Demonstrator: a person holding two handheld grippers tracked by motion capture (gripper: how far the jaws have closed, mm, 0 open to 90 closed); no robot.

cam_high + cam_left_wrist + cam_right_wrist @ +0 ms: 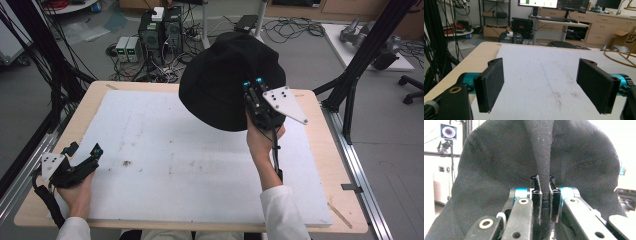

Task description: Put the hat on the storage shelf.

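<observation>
Black twill fills the right gripper view: a fold of the black hat (541,157) runs straight up between the jaws of the right gripper (545,195), which are pressed together on it, pinching the cloth at its brim. In the high view the hat (225,80) hangs clear of the white foam mat (175,150), raised over the far right part of the table (330,165), near its far edge. Its crown bulges up and away from the person, the opening faces down and back toward the right hand (260,142), and its broad axis leans from the far right down toward the mat's middle.

Judging by this, the pick-up is done and the hat is off the surface; setting it down somewhere, or passing it across, is what seems left. The left gripper (82,160) rests by the near left corner, jaws spread wide with nothing between its pads (491,82).
</observation>
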